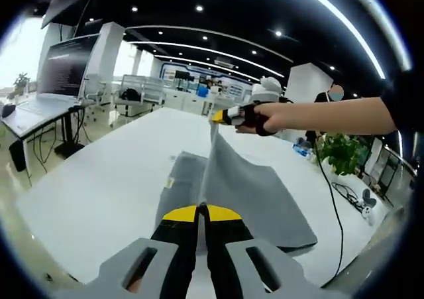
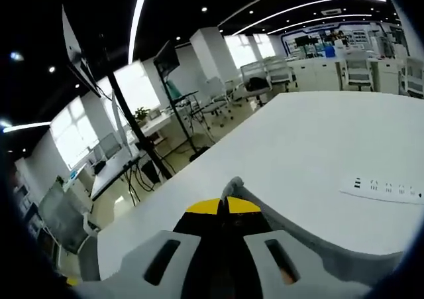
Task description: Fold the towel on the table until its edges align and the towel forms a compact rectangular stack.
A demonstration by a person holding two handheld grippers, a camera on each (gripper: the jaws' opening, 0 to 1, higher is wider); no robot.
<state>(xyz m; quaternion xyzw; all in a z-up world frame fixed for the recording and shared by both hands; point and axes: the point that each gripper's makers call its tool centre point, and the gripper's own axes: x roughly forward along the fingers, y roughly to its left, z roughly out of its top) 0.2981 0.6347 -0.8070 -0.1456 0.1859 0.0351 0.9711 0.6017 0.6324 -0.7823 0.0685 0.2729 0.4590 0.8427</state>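
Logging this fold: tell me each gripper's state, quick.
Left gripper: shut on the grey cloth towel.
Right gripper: shut on the towel's other corner.

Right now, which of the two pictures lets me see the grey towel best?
The left gripper view: the towel lies spread on the white table, one edge lifted between the left tool and the right tool. The right gripper view catches just a pinched fold of it.

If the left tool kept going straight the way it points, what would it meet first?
Probably the raised fold of the grey fabric towel that the left tool grips; beyond it, the right tool, depth unclear.
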